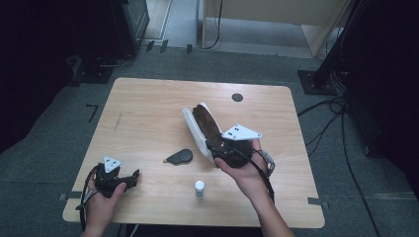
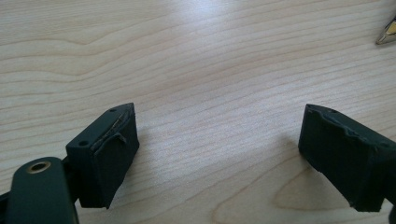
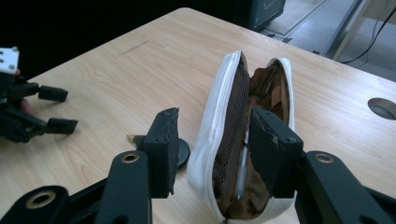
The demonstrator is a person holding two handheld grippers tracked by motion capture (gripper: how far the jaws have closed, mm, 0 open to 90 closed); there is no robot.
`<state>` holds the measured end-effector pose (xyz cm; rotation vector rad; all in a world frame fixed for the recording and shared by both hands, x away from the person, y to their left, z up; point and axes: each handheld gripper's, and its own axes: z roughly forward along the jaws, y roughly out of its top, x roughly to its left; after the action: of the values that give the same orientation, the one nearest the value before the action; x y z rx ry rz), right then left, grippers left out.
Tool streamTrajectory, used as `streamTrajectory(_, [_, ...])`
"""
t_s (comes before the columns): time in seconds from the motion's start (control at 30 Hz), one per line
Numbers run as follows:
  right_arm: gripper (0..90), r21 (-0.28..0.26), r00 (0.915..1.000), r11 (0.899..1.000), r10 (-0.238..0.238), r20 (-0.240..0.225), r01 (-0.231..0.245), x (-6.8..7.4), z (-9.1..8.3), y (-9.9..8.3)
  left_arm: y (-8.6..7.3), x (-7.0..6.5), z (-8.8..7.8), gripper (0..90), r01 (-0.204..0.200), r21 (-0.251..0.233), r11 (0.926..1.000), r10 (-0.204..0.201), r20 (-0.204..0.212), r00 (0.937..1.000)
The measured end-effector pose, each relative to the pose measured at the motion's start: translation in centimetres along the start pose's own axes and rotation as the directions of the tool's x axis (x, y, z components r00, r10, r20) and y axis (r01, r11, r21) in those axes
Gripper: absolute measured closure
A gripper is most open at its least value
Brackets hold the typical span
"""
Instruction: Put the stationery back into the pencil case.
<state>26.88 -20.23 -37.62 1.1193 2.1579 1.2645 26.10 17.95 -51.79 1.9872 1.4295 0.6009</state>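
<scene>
A: Where's the pencil case?

B: The white pencil case lies open near the middle of the worktop, its brown lining showing. In the right gripper view a pen sits inside it.

A: And the right gripper?

B: The right gripper is at the case's 5 o'clock end, jaws partly spread, one outside the white wall and one over the opening; I see no pinch.

A: The left one?

B: The left gripper rests at 7 o'clock on the worktop, jaws spread wide over bare wood.

A: Anything else?

B: A black tape measure at the case's 8 o'clock, and a small white-capped bottle at 6 o'clock.
</scene>
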Motion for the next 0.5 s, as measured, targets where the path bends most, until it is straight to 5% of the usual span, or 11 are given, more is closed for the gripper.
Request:
streamTrajectory(0.13, [55.0,-0.003,0.9994,1.000,0.004,-0.035,-0.004,0.1,-0.6,-0.7,0.0,0.0,0.0,12.1,0.000,0.000,1.0000,0.000,0.000,1.0000])
streamTrajectory(0.27, [56.1,-0.013,0.9914,1.000,-0.022,-0.129,0.021,0.3,-1.0,-1.5,0.0,0.0,0.0,12.1,0.000,0.000,1.0000,0.000,0.000,1.0000])
streamTrajectory(0.5, [56.5,-0.006,0.9812,1.000,-0.028,-0.191,0.028,0.5,-1.1,-2.4,0.0,0.0,0.0,12.1,0.001,-0.001,1.0000,-0.001,0.000,1.0000])
